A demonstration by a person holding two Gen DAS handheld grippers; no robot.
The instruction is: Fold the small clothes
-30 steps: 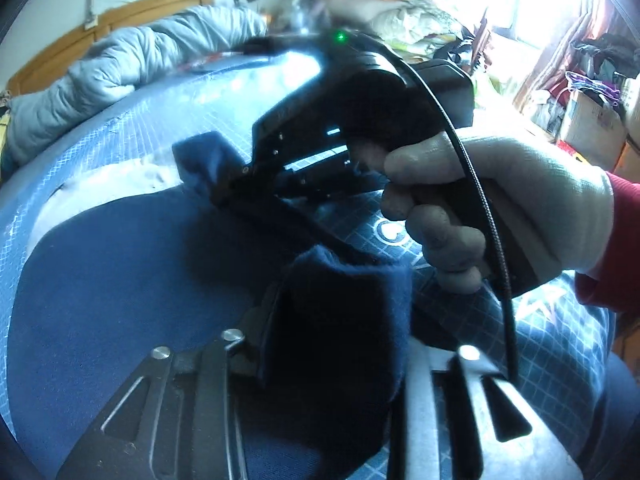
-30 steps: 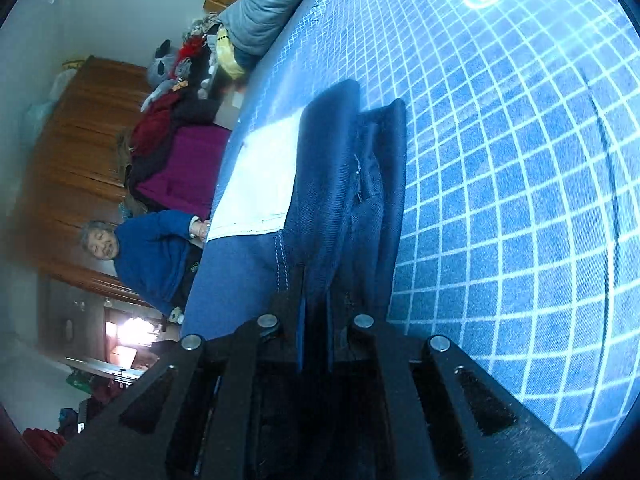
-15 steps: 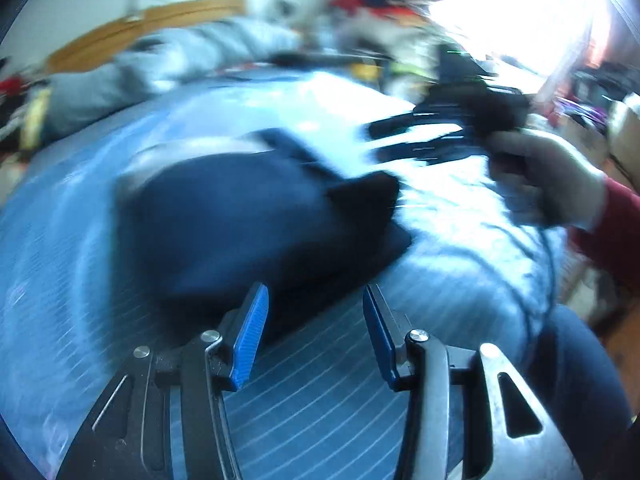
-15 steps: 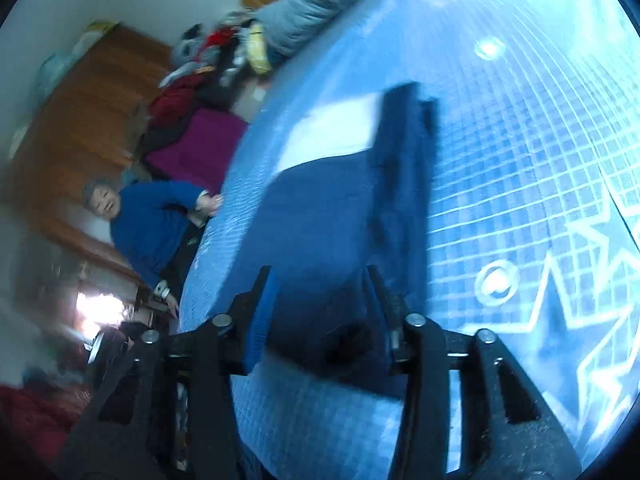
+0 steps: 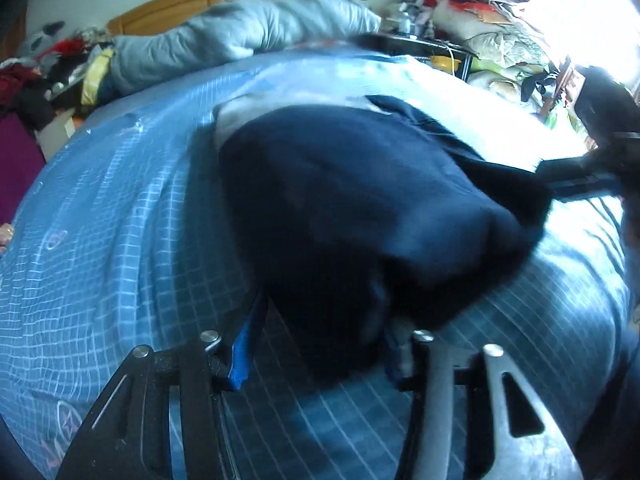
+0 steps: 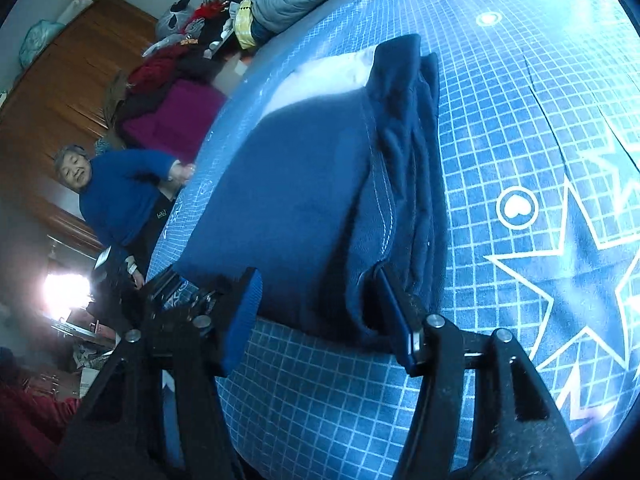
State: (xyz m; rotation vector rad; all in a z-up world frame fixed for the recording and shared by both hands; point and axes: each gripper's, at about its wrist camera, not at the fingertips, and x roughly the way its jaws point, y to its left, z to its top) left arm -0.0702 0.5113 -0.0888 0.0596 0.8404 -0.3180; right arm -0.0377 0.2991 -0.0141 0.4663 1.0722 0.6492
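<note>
Folded at least once already: navy garment [image 6: 304, 200] lying on the blue checked bedspread [image 6: 500, 92], thick doubled edge bunched along one side, white stitching on the seam. Probably one more fold or some smoothing left. Soft, fleecy knit, rounded and puffy, over something white [image 6: 320, 76] at its far end. Left gripper [image 5: 320, 344] spread wide around the garment's near edge, gripping nothing. Right gripper [image 6: 320, 312] likewise wide apart at another edge, pads beside the cloth, not pinching.

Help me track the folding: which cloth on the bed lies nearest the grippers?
The navy garment: its near edge sits inside the open left gripper and right gripper. The white cloth peeks beyond it; the grey duvet farther.
</note>
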